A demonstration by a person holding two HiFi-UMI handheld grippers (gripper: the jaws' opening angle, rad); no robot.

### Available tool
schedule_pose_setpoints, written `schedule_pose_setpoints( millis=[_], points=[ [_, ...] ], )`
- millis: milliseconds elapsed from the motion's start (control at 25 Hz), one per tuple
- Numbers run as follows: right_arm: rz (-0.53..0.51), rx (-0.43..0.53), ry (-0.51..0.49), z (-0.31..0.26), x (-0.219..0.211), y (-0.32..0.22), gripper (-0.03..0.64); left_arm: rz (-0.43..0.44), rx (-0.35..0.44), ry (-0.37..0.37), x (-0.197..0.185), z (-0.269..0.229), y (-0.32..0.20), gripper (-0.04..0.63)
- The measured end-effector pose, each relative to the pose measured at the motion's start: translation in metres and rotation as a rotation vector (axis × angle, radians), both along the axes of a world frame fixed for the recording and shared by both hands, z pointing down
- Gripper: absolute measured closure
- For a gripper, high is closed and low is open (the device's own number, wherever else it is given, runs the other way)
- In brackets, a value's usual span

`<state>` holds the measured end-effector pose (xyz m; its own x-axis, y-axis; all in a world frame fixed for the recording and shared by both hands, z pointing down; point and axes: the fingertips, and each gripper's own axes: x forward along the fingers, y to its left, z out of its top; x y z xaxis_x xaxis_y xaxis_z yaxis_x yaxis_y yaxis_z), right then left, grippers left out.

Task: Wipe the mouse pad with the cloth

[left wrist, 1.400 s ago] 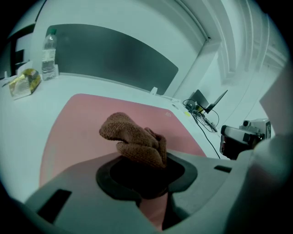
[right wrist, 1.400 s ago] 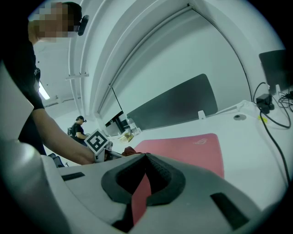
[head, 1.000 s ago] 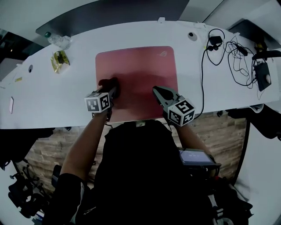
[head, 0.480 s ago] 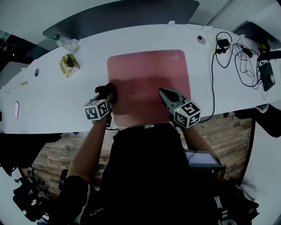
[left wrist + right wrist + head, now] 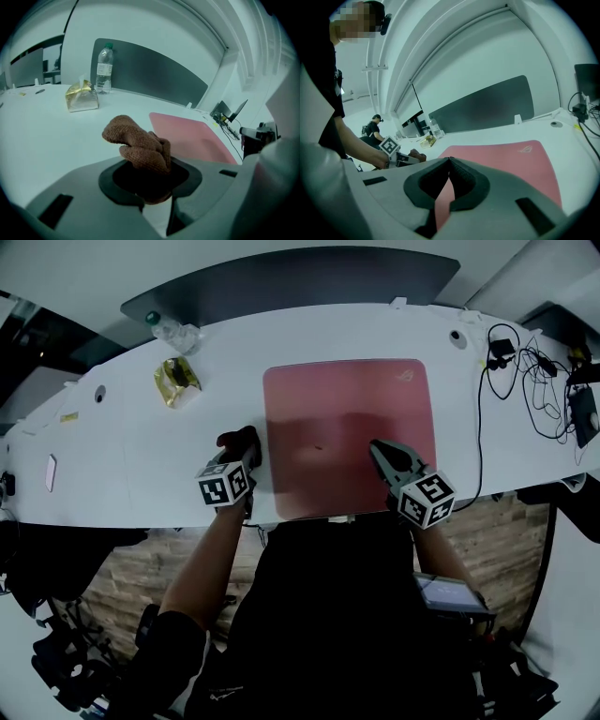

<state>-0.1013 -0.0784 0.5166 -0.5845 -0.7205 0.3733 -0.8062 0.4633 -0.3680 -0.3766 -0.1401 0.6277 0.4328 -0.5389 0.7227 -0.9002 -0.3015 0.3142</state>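
Mouse pad [image 5: 352, 437]: pink, rectangular, flat on white desk [image 5: 122, 456], centred in front of the person, small logo in its 1 o'clock corner. A small dark speck shows near the middle; can't tell what it is.

Cloth [image 5: 138, 143]: brown knit, bunched, pinched by one end in the left gripper [image 5: 246, 457], whose jaws are clamped on it. The free wad sticks out past the jaw tips, probably so it can serve as the wiping face. In the head view it sits at 9 o'clock of the pad, just beside the left edge and over bare desk, not on the pink. Can't tell if it touches the desk. Judgement: wiping stroke not in contact with the pad now, so the cloth needs to go toward 3 o'clock onto the pad.

Right gripper [image 5: 380, 451]: over the pad's 4 o'clock area, jaw tips pressed together, nothing between them; pink shows through the gap below the tips. Likely parked there to steady the pad against sliding, but contact is unclear.

Further out:
- Gold foil packet [image 5: 176, 381] and water bottle [image 5: 173, 332] at 10 o'clock, well apart from the pad.
- Dark partition panel [image 5: 291, 282] at 12 o'clock.
- Black cables [image 5: 525, 371] at 2 o'clock, clear of the wiping path.
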Motion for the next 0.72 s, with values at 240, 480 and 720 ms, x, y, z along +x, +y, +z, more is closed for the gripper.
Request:
schedule_pose_setpoints(
  millis=[240, 480, 720],
  points=[
    [0.026, -0.006, 0.016, 0.000, 0.000, 0.007, 0.592, -0.015, 0.020, 0.038, 0.000, -0.006, -0.023, 0.465],
    [0.071, -0.003, 0.034, -0.003, 0.011, 0.014, 0.592, 0.028, 0.011, 0.036, 0.025, 0.002, -0.034, 0.465],
    [0.105, 0.003, 0.038, -0.004, 0.017, 0.022, 0.592, 0.080, 0.009, 0.057, 0.055, 0.000, -0.034, 0.466]
  ],
)
